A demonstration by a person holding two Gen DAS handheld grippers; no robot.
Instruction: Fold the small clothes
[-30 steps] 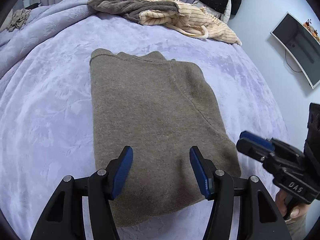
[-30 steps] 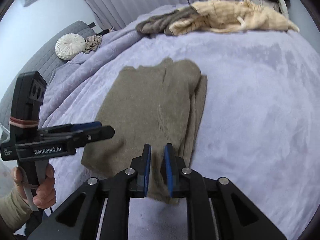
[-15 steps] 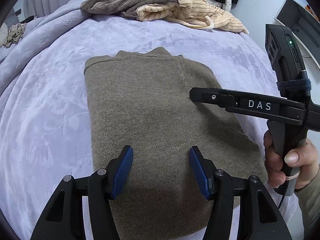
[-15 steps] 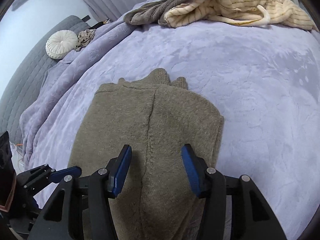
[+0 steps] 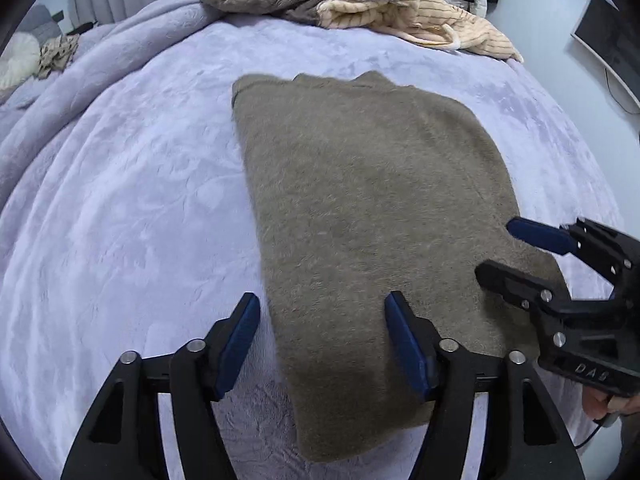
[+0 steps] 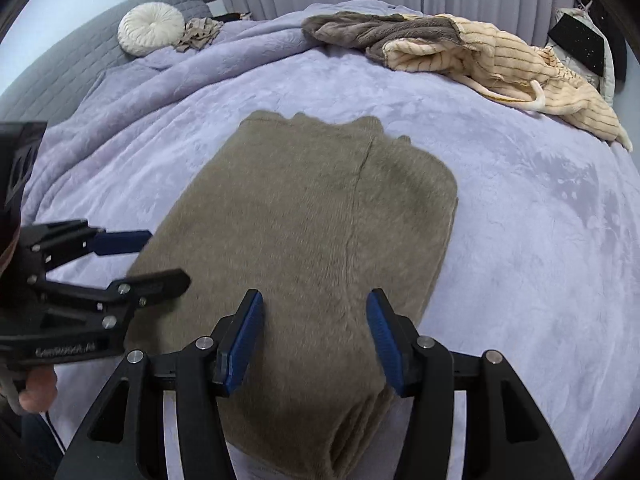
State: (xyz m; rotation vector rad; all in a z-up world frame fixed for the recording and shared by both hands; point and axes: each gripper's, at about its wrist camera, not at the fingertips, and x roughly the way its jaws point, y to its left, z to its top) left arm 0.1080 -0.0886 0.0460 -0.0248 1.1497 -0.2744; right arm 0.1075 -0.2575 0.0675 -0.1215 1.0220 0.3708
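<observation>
An olive-brown knit sweater [image 5: 368,216] lies folded into a long rectangle on the lilac bedspread [image 5: 120,220]; it also shows in the right wrist view [image 6: 308,232]. My left gripper [image 5: 320,320] is open and empty, hovering over the sweater's near left edge. My right gripper [image 6: 314,316] is open and empty above the sweater's near right part, where folded layers show. Each gripper appears in the other's view: the right one [image 5: 516,248], the left one [image 6: 160,256], both with jaws apart.
A heap of grey and cream striped clothes [image 6: 460,48] lies at the far side of the bed. A round white cushion [image 6: 150,34] sits on a grey sofa at far left. A wall monitor [image 5: 612,44] hangs at right.
My right gripper, shut a second ago, has opened and moved over the sweater. It then drew back to the near right. The left gripper stayed open and shifted towards the sweater's left edge.
</observation>
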